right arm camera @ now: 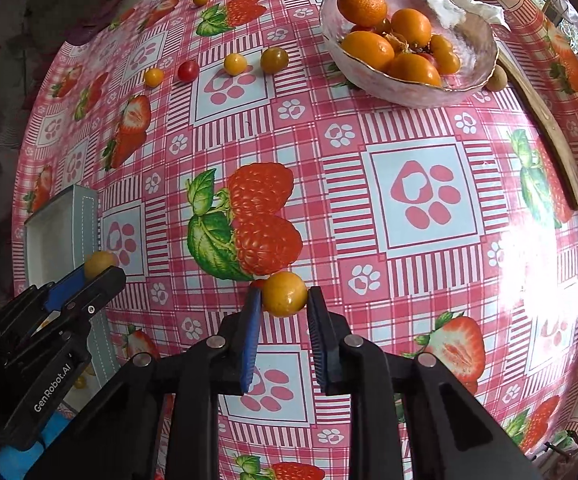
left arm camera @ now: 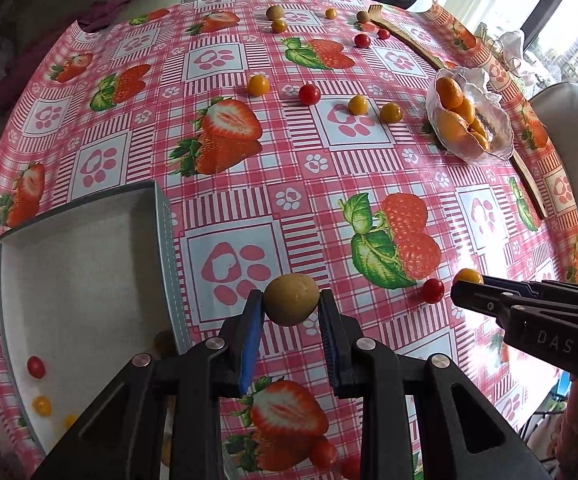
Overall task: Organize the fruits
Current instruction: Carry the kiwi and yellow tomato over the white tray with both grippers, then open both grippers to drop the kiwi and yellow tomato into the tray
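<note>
My left gripper (left arm camera: 291,300) is shut on a round brown fruit (left arm camera: 291,299), just right of the grey tray (left arm camera: 165,216); it also shows in the right wrist view (right arm camera: 101,270). My right gripper (right arm camera: 284,295) is shut on a yellow cherry tomato (right arm camera: 285,294), with a red tomato (right arm camera: 257,282) half hidden behind it; in the left wrist view the right gripper (left arm camera: 465,286) sits beside that red tomato (left arm camera: 433,290). The tray holds a red tomato (left arm camera: 35,367) and a yellow one (left arm camera: 42,406). A glass bowl (right arm camera: 473,80) holds oranges (right arm camera: 363,5).
Loose red and yellow tomatoes (left arm camera: 309,94) and small brown fruits (left arm camera: 275,12) lie scattered over the far half of the strawberry-print tablecloth (left arm camera: 249,184). A wooden back scratcher (right arm camera: 549,120) lies along the right edge. A white chair (left arm camera: 569,120) stands beyond the bowl.
</note>
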A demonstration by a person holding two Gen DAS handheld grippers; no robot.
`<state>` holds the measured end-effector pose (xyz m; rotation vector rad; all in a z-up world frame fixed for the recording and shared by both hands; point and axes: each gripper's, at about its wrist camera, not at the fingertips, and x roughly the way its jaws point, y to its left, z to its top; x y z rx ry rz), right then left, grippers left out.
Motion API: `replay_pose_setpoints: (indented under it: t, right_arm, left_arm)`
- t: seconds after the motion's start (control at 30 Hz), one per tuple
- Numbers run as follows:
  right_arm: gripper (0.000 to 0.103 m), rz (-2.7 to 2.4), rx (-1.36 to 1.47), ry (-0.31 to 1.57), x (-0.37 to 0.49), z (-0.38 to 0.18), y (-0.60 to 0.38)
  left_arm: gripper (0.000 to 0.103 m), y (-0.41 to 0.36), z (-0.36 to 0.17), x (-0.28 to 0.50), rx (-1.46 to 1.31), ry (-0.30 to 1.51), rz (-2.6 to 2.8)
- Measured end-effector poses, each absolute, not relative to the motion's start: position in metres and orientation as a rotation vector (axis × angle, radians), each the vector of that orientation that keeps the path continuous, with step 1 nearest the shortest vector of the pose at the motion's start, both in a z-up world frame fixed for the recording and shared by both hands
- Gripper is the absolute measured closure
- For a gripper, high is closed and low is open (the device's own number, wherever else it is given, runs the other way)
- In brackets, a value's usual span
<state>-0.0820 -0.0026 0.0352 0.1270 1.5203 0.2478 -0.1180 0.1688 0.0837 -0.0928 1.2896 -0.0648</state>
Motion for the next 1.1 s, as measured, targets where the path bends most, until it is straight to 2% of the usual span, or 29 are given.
replay_pose_setpoints:
  t: [0.27,0.63,1.1]
  right_arm:
    - [0.078,0.29,0.098,1.521,-0.104,0.05,0.025]
    - [0.078,0.401,0.028,1.506,-0.114,0.066,0.097]
    - [0.078,0.561,-0.049,1.526,-0.105,0.054,0.202]
  left_arm:
    - [0.074,0.186,0.093,-0.132,-0.129,1.266,-0.028]
    - [0.074,0.261,0.097,-0.169,-0.188,1.246,0.101]
    - [0.074,0.316,0.059,-0.168,-0.205,1.299,0.216]
